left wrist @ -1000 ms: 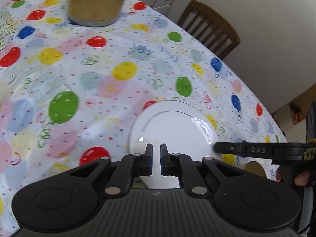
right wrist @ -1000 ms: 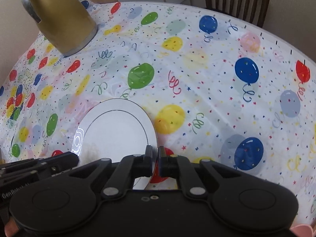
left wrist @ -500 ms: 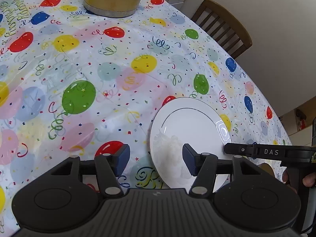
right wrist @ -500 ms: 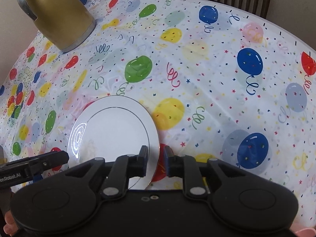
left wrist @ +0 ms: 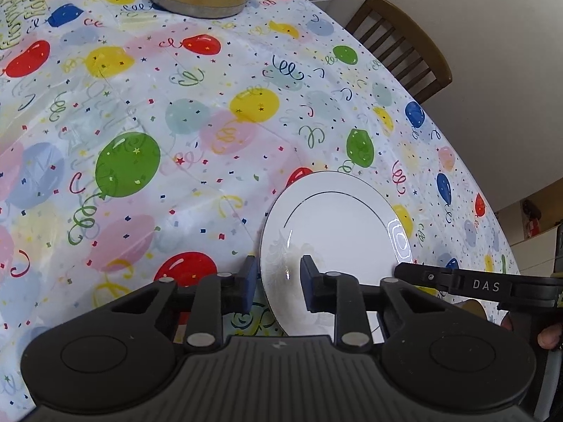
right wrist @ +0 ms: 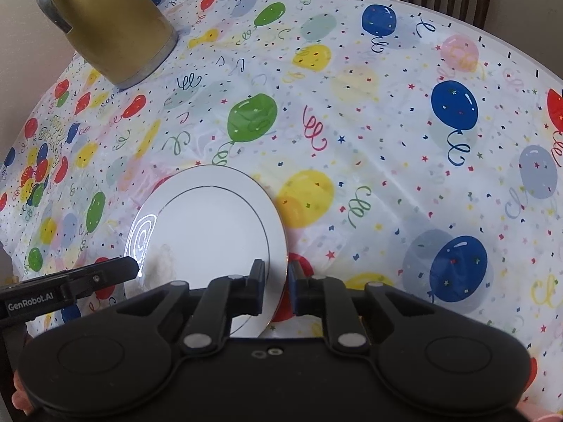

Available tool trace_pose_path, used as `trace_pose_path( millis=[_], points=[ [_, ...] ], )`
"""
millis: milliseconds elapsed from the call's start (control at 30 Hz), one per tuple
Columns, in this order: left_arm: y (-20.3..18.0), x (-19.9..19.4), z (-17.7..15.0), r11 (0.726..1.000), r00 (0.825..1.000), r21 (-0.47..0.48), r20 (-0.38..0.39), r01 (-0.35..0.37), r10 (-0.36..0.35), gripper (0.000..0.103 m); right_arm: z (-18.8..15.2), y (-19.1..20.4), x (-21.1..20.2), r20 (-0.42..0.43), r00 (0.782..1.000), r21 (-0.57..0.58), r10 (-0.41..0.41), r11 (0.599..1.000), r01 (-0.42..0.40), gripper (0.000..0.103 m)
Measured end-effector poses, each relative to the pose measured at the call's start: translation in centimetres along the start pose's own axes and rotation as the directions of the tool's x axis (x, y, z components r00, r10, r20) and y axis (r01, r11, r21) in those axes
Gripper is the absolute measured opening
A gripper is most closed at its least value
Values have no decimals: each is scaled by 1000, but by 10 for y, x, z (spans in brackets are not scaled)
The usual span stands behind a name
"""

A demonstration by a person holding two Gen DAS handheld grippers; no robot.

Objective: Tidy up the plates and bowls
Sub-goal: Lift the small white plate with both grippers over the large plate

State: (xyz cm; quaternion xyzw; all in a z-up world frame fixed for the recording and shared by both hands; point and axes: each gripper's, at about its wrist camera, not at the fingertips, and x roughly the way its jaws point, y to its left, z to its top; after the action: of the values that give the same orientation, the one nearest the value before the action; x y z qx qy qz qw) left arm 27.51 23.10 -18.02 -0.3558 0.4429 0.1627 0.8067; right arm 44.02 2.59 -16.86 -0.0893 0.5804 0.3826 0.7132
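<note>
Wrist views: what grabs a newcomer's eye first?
The white plate on the balloon-print tablecloth, low in both views. Both grippers are open astride its rim: left gripper on one side, right gripper opposite. A gold kettle stands at the far side.

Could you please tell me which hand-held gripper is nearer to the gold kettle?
Hard to call. Both the left hand-held gripper and right hand-held gripper straddle opposite plate edges, far from the kettle.

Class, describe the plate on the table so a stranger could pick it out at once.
A balloon-print tablecloth covers the round table, with a gold kettle at its far side. Nearer, between both grippers' open fingers, lies the white plate: plain, glossy, with one thin dark ring.
</note>
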Motion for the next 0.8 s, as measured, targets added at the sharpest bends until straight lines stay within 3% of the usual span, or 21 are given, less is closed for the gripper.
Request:
trace_pose_path(
  millis=[400, 800],
  points=[
    [4, -5, -4, 1000, 1000, -1, 2, 8, -8, 19, -2, 7, -3, 23, 1000, -9, -14, 1000, 14, 11],
    [10, -56, -15, 998, 999, 33, 26, 47, -48, 19, -16, 34, -40, 65, 997, -59, 29, 998, -25, 9]
  ],
)
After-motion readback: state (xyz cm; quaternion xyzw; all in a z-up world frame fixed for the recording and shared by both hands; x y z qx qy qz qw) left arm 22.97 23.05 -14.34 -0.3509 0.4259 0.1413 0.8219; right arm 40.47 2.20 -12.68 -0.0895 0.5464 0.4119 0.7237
